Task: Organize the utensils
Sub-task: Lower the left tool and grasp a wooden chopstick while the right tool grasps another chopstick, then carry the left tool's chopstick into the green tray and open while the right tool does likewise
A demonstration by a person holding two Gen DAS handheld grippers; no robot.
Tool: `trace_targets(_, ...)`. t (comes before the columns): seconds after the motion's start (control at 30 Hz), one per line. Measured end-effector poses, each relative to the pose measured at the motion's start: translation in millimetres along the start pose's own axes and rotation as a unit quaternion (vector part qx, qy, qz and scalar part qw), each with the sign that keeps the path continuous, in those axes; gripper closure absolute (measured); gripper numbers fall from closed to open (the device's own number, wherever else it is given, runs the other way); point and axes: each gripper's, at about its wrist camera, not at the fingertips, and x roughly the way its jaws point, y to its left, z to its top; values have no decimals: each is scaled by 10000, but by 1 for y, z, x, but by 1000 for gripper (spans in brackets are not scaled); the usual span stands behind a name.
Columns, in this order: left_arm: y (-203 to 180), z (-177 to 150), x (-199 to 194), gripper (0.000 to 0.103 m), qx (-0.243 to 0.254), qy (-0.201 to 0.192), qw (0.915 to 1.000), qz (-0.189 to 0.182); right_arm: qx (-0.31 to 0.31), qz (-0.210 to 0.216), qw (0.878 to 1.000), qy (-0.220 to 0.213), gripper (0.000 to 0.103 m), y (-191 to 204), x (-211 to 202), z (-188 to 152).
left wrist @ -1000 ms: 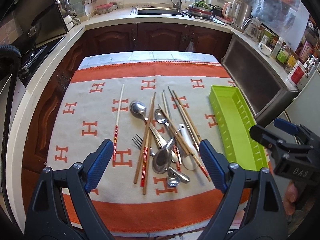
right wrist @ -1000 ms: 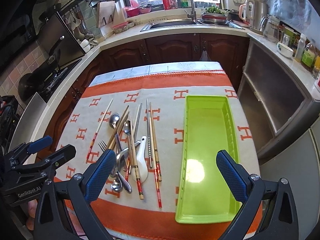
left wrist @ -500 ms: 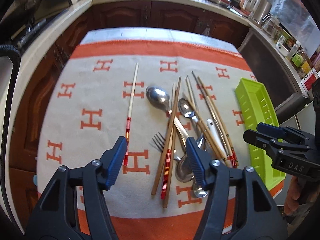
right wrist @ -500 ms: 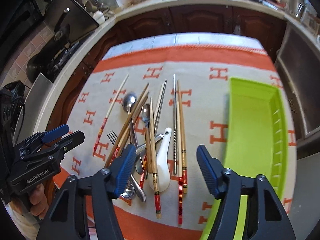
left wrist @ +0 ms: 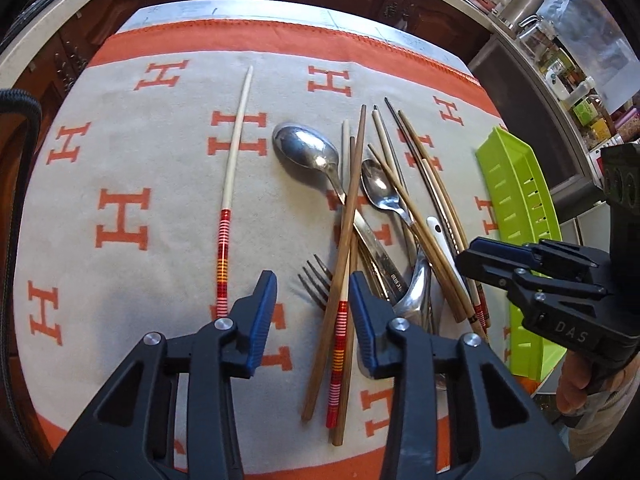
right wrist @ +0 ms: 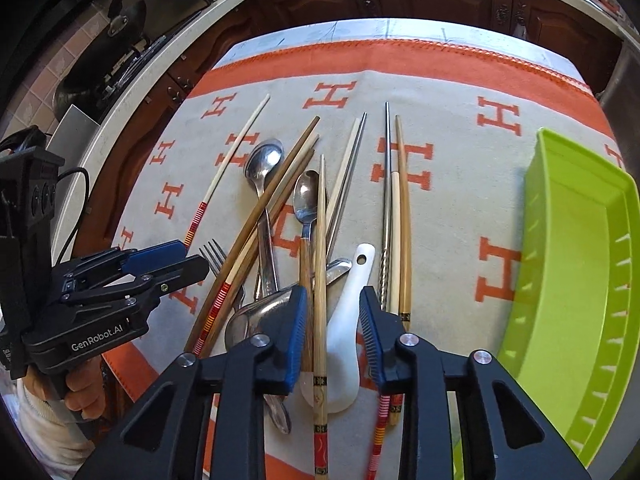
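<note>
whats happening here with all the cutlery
A person holds a gripper in each hand over a pile of chopsticks, spoons and a fork on an orange-and-grey cloth. The left gripper is open around brown chopsticks; the right gripper is open around a bamboo chopstick and a white ceramic spoon. Nothing is lifted yet. The green tray looks empty.

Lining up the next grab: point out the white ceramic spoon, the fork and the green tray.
white ceramic spoon (right wrist: 346, 320), right wrist view, on its handle.
fork (left wrist: 316, 280), left wrist view, on the tines.
green tray (right wrist: 576, 248), right wrist view, on its bare floor.
</note>
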Motion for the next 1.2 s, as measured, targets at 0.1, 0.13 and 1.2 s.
trace_targets(0.1,-3,3,6,71,65,60,10000,25,-25,-15,9999,125,84,1,10,3)
trace_targets(0.13,-3,4,7,71,79,86,9999,19,-36,-13,9999,160,85,2,13,3)
trace_targets(1.2,-9,14,8,99,-70,-73,9999,-58,482,254,9978,-381,97,-15,-14,-14)
